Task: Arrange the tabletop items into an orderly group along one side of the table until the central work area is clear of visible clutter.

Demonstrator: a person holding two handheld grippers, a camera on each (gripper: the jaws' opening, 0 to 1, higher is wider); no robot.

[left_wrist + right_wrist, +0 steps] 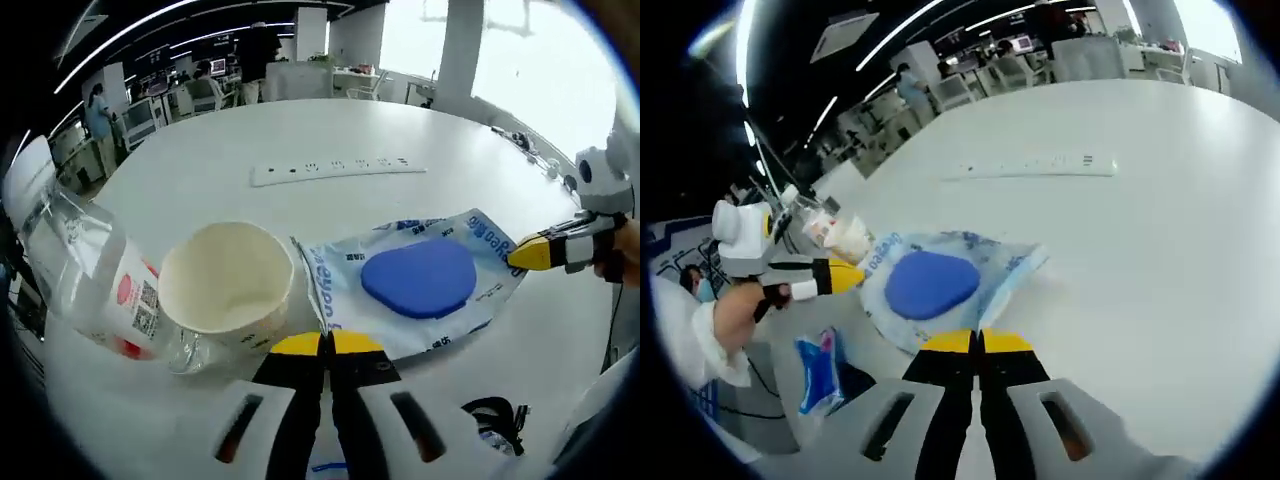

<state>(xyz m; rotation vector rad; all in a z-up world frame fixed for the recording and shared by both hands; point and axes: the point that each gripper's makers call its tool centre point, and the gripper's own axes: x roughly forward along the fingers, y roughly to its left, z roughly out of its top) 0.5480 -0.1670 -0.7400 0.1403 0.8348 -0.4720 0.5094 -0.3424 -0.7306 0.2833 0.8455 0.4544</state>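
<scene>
A clear plastic bag [400, 240] printed in blue lies on the white table [300, 130] with a blue oval pad [418, 278] inside it. My left gripper [325, 343] is shut on the bag's near edge, beside a cream paper cup [225, 285] tipped with its mouth towards me. A clear bottle [90, 280] with a red and white label lies left of the cup. My right gripper [530, 253] pinches the bag's opposite corner. In the right gripper view its jaws [980, 343] are shut at the bag [990, 270] edge, with the pad [930, 283] just ahead and the left gripper [835, 275] across from it.
A white power strip [340, 168] lies across the middle of the table, seen too as the strip [1040, 165]. A blue packet [820, 375] sits low at the left beyond the table edge, near a hand [740, 310]. Desks, chairs and people stand far behind.
</scene>
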